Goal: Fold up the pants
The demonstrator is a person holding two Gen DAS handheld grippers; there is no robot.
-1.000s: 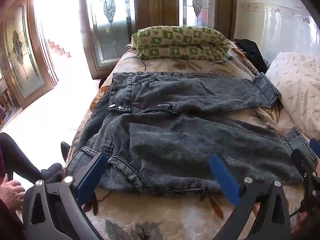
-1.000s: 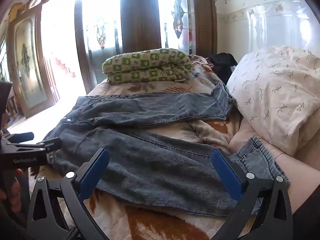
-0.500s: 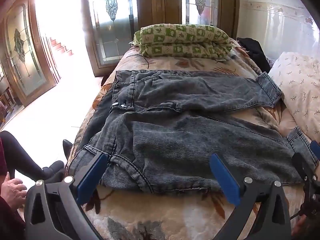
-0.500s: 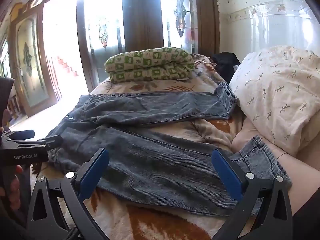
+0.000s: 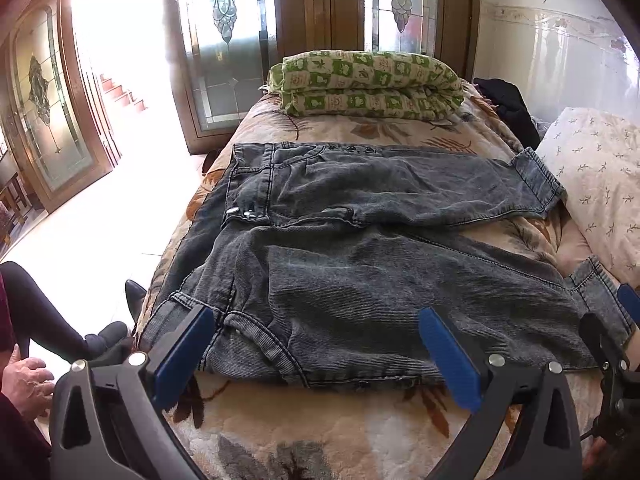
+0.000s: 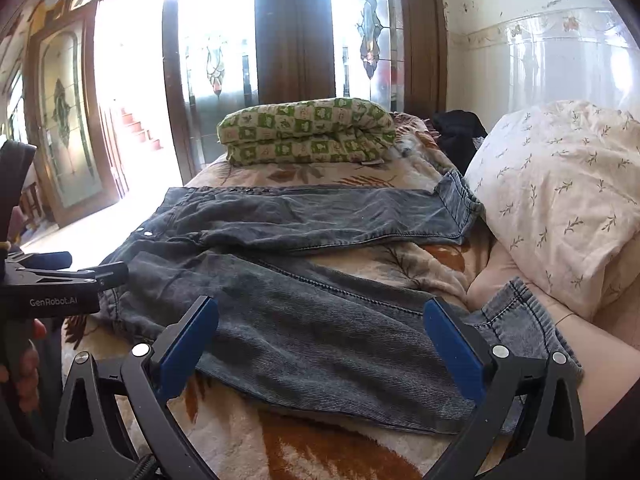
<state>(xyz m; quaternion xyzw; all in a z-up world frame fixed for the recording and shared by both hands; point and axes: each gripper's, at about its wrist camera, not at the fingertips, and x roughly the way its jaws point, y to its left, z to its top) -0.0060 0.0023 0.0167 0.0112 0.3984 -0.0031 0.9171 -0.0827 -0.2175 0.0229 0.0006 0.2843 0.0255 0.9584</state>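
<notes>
Grey denim pants [image 5: 360,248] lie spread flat across the bed, waistband to the left, both legs running right and parted in a V. In the right wrist view the pants [image 6: 304,280] show their two cuffs by the pillow. My left gripper [image 5: 316,336] hangs open over the near waist and hip, nothing between its blue pads. My right gripper [image 6: 320,332] is open above the near leg, close to its cuff [image 6: 524,312]. The left gripper's body [image 6: 52,284] appears at the left edge of the right wrist view.
A folded green-checked quilt [image 5: 368,80] sits at the bed's far end, dark clothing [image 5: 508,108] beside it. A floral pillow [image 6: 560,196] crowds the right side against the wall. Glass doors stand behind. A person's hand [image 5: 24,380] and legs are at the lower left, off the bed.
Both grippers have crept slightly forward and lifted a little over the pants. The jaws stay open and the pants have not moved.
</notes>
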